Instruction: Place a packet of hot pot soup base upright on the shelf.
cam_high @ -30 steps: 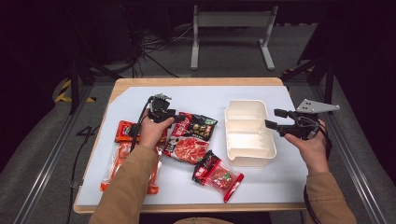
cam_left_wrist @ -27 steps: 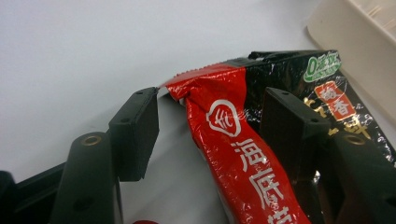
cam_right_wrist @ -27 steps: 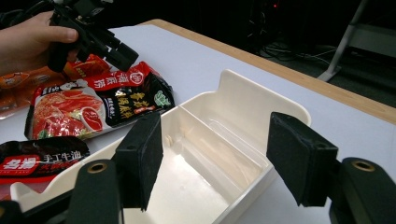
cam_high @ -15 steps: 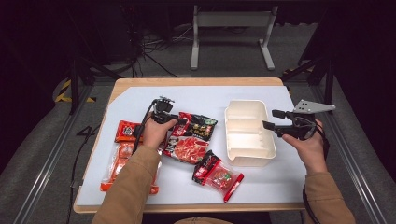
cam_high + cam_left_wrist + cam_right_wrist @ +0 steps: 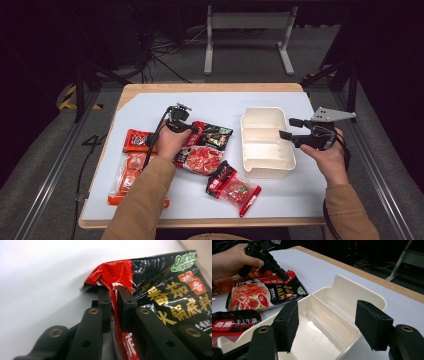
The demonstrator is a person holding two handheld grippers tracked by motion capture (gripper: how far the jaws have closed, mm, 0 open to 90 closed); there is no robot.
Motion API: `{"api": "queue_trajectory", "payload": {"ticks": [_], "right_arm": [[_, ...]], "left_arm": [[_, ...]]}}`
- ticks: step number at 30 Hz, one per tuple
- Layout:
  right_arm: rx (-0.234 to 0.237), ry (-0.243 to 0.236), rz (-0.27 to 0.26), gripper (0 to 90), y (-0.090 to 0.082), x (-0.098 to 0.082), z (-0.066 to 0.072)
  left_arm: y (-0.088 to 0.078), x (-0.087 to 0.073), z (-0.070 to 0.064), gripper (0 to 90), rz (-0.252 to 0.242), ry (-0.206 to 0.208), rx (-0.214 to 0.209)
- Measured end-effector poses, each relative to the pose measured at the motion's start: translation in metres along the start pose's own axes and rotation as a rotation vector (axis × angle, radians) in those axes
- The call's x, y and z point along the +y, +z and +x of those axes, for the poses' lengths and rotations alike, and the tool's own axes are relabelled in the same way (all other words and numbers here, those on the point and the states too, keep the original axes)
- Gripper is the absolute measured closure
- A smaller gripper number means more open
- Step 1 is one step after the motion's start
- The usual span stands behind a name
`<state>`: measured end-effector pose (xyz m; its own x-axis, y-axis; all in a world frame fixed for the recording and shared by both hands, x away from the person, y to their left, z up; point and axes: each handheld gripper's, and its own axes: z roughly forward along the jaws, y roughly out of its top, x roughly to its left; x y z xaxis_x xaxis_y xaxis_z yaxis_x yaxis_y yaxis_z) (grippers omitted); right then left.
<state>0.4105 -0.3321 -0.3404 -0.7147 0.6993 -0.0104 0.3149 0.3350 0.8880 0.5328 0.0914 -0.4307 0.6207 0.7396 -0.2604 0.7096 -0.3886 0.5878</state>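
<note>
Left gripper [image 5: 113, 298]: jaws just closed, now pinched on the red corner of the black-and-red sauce packet [image 5: 212, 136], centre-left of the high view, left of the white divided bin [image 5: 265, 142]. Right gripper [image 5: 329, 320]: wide open, holding nothing, over the bin's near compartment, unmoved from the earlier frame. Risk: thin corner grip, slippery foil liable to slip or tear on lifting.
</note>
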Motion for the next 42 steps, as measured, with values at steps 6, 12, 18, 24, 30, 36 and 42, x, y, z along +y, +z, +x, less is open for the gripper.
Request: {"api": "queue_trajectory", "payload": {"ticks": [6,12,18,24,30,36,42], "right_arm": [[-0.002,0.004,0.0,36.1,-0.001,0.0,-0.001],[-0.007,0.012,-0.009,36.6,-0.003,0.001,-0.001],[-0.011,0.01,-0.015,36.8,-0.005,0.002,0.0],[-0.011,0.013,-0.027,37.1,-0.008,0.003,-0.001],[-0.007,0.009,-0.035,37.3,-0.01,0.005,0.001],[0.001,0.005,-0.049,37.6,-0.012,0.008,0.004],[0.015,0.001,-0.055,37.7,-0.011,0.01,0.007]], "left_arm": [[-0.01,0.0,-0.002,86.4,-0.032,-0.024,-0.012],[-0.029,0.003,-0.007,87.3,-0.079,-0.01,-0.003],[-0.049,0.003,-0.011,87.7,-0.143,-0.016,-0.008],[-0.073,0.003,-0.025,88.1,-0.219,0.032,-0.018],[-0.095,0.0,-0.041,88.3,-0.282,0.085,-0.02],[-0.114,-0.005,-0.056,88.4,-0.335,0.143,-0.019],[-0.134,-0.013,-0.071,88.4,-0.4,0.195,-0.01]]}}
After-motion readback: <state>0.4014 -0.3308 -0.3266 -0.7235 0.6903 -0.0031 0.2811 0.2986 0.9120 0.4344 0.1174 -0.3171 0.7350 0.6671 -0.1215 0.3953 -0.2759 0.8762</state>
